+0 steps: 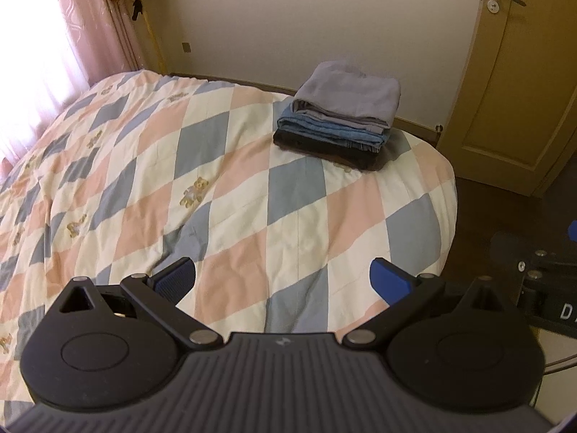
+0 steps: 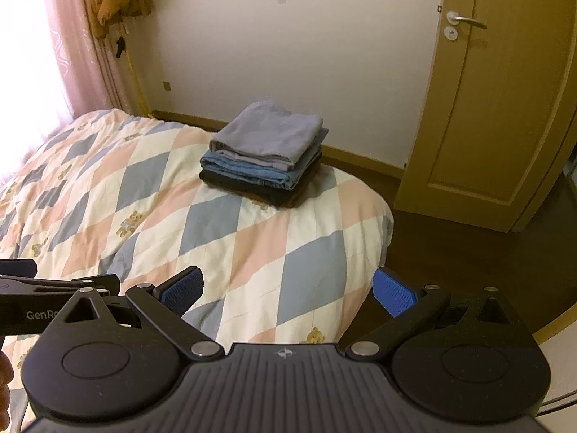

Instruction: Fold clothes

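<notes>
Folded clothes [image 1: 342,115] are sitting in a three-layer stack near the far right corner of the bed [image 1: 223,187]: a soft grey garment [image 1: 351,95] on top, blue denim [image 1: 331,133] beneath it, and a dark piece [image 1: 324,148] at the bottom whose fabric is too shadowed to make out. Both grippers are hovering above the near end of the quilt, well apart from the pile. The left gripper [image 1: 283,278] is holding its ribbed blue pads [image 1: 391,279] spread wide with nothing between them, and the right gripper [image 2: 286,288] is doing the same, its fingers parted over empty bedding. The quilt is showing a diamond patchwork of pink, grey-blue and cream with small teddy-bear motifs [image 1: 194,191], its surface lightly rumpled. A pink curtain [image 2: 68,36] is glowing at the left, washing out the window behind it. A tan door [image 2: 501,108] with a metal lever handle [image 2: 463,20] is standing closed at the right, its lower edge partly cut off.
</notes>
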Demonstrator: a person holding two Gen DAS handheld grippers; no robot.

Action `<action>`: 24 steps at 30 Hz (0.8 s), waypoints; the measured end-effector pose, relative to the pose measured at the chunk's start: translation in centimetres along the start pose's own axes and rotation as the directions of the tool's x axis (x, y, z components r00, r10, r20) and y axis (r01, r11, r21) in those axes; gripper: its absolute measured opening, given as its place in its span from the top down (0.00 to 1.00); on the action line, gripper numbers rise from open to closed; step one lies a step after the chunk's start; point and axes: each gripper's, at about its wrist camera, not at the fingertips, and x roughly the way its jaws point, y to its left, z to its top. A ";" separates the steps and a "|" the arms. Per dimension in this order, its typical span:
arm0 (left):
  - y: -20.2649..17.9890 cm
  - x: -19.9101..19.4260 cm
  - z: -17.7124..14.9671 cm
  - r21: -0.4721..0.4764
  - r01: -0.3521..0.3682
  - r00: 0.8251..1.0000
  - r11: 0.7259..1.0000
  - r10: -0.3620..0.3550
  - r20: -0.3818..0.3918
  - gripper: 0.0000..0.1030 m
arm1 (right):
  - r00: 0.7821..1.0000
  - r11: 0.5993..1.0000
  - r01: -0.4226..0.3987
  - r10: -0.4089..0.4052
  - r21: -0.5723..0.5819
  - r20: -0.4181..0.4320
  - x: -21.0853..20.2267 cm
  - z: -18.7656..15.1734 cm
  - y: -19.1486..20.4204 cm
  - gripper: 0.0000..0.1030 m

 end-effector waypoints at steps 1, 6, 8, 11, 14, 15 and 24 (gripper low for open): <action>-0.1 0.0 0.2 0.003 -0.001 1.000 1.000 0.001 0.002 0.01 | 1.000 1.000 -0.001 0.001 -0.002 0.002 0.0 0.2 0.0 0.00; -0.4 0.1 1.5 0.014 -0.003 1.000 1.000 0.003 0.010 0.01 | 1.000 1.000 -0.009 0.009 -0.003 0.010 0.0 1.0 -0.1 0.00; -0.6 0.1 2.0 0.017 -0.002 1.000 1.000 0.002 0.013 0.01 | 1.000 1.000 -0.014 0.014 -0.003 0.011 0.0 1.4 -0.1 0.00; -0.9 0.2 2.7 0.025 0.000 1.000 1.000 0.000 0.017 0.01 | 1.000 1.000 -0.017 0.017 -0.008 0.015 0.1 1.9 -0.2 0.00; -1.3 0.3 3.5 0.031 0.003 1.000 1.000 -0.004 0.021 0.01 | 1.000 1.000 -0.019 0.019 -0.008 0.017 0.3 2.4 -0.4 0.00; -1.4 0.4 3.7 0.034 0.005 1.000 0.999 -0.006 0.022 0.01 | 1.000 1.000 -0.018 0.018 -0.008 0.017 0.3 2.6 -0.5 0.00; -2.4 1.0 5.5 0.042 0.009 1.000 0.999 -0.010 0.025 0.01 | 1.000 1.000 -0.007 0.007 0.006 0.012 1.3 4.2 -1.6 0.00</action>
